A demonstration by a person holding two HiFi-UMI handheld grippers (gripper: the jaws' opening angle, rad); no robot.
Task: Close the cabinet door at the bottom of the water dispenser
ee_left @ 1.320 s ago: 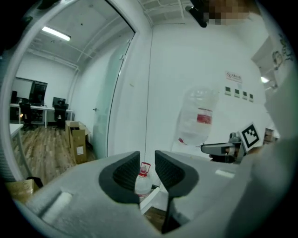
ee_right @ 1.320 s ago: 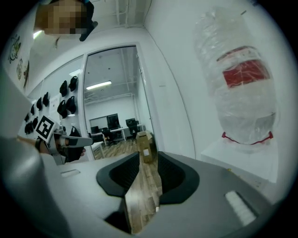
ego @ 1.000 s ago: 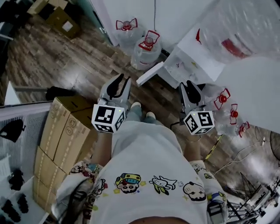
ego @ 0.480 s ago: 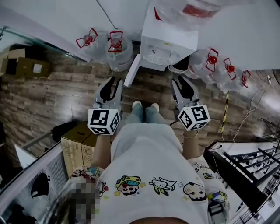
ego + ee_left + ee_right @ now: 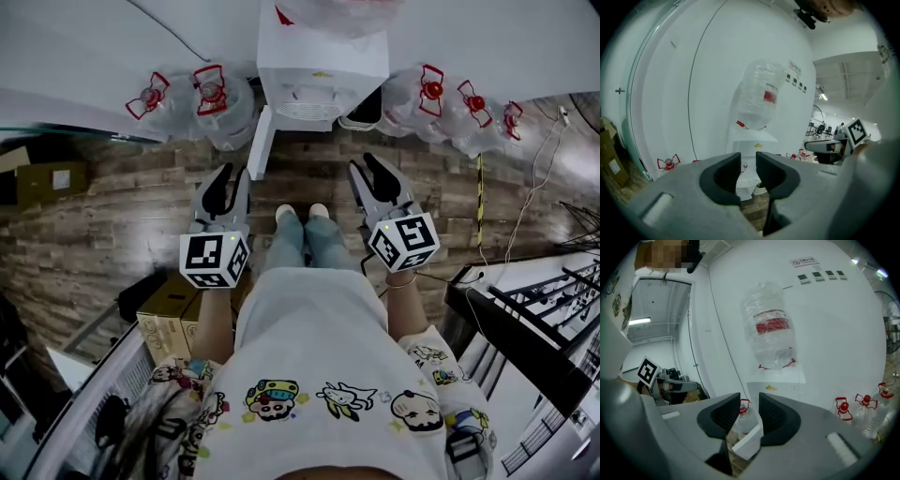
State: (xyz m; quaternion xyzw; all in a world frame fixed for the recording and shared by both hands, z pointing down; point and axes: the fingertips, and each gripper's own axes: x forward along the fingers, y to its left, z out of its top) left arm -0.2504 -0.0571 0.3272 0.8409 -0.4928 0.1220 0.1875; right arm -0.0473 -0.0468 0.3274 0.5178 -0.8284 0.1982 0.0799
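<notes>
Cabinet door: standing open, just ahead of my left claw, swung out from base of water dispenser. Left claw, right claw: I am holding both slightly parted, gripping nothing, not touching door. Closing not yet begun; whole push remaining.

An office corner: water dispenser, spare water jugs, cardboard boxes

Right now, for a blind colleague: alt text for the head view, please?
Seen from above, a white water dispenser has its bottom cabinet door swung open leftward. A person faces it, holding a left gripper and right gripper, both open and empty.
</notes>
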